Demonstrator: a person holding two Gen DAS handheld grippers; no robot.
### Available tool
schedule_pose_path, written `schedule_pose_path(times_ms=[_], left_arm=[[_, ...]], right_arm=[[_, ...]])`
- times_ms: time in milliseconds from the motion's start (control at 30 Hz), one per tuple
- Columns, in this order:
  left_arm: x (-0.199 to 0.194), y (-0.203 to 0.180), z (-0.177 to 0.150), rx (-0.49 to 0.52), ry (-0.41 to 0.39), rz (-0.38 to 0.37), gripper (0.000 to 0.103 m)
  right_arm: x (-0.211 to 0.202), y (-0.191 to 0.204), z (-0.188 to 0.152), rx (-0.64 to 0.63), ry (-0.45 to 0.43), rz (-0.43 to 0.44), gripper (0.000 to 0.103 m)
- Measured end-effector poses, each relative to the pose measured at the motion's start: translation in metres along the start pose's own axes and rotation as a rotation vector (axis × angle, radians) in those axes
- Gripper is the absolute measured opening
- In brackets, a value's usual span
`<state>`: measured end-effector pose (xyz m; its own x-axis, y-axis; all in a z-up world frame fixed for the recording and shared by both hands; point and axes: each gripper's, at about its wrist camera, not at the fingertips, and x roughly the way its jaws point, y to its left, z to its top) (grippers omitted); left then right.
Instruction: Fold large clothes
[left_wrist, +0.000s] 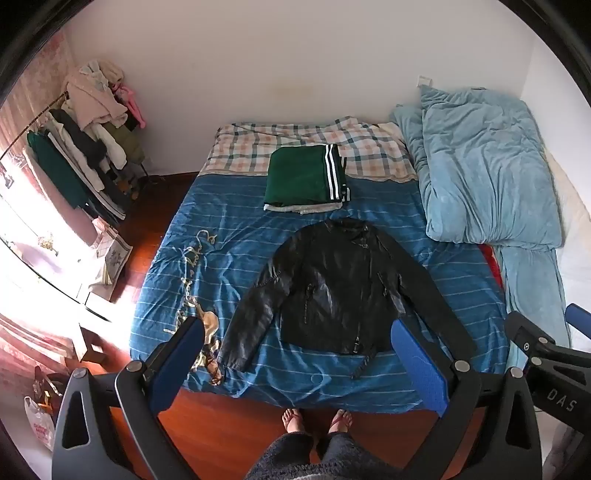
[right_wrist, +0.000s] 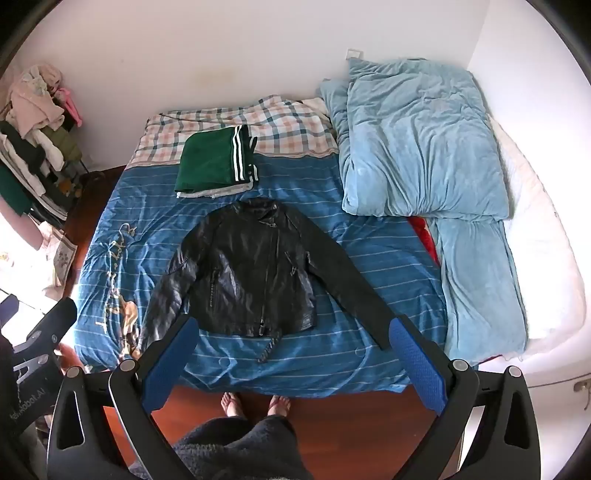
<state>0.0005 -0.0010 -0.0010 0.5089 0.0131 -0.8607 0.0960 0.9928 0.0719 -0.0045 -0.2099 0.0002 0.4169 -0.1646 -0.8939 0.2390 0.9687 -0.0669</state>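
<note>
Black leather jacket (left_wrist: 332, 280) lies spread face-up on the blue striped bedcover (left_wrist: 240, 240), both sleeves splayed outward, hem toward the foot of the bed where the person stands. Nearest the cameras, the left gripper (left_wrist: 295, 365) and right gripper (right_wrist: 291, 358) hang above the bed's foot edge, each with its blue pads wide apart and holding nothing. The jacket's long axis runs straight away from them, hem near, collar far. Its sleeve cuffs reach down toward the grippers, one on each side, so each looks about equally placed for its own sleeve. Beyond the collar sits a folded green garment (left_wrist: 306, 181), then a checked sheet (left_wrist: 369, 147); a light-blue duvet (left_wrist: 487, 166) lies bunched on the right.
</note>
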Motion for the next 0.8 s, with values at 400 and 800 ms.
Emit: schedule_pose_path(times_ms=[400, 800], left_arm=[[0.0012, -0.0030, -0.0010, -0.005, -0.011, -0.010, 0.103], [0.0013, -0.0064, -0.0007, -0.006, -0.005, -0.018, 0.103]], right_arm=[[0.0002, -0.0012, 0.0000, 0.002, 0.008, 0.005, 0.103], [-0.0041, -0.0019, -0.0034, -0.004, -0.003, 0.001, 0.103]])
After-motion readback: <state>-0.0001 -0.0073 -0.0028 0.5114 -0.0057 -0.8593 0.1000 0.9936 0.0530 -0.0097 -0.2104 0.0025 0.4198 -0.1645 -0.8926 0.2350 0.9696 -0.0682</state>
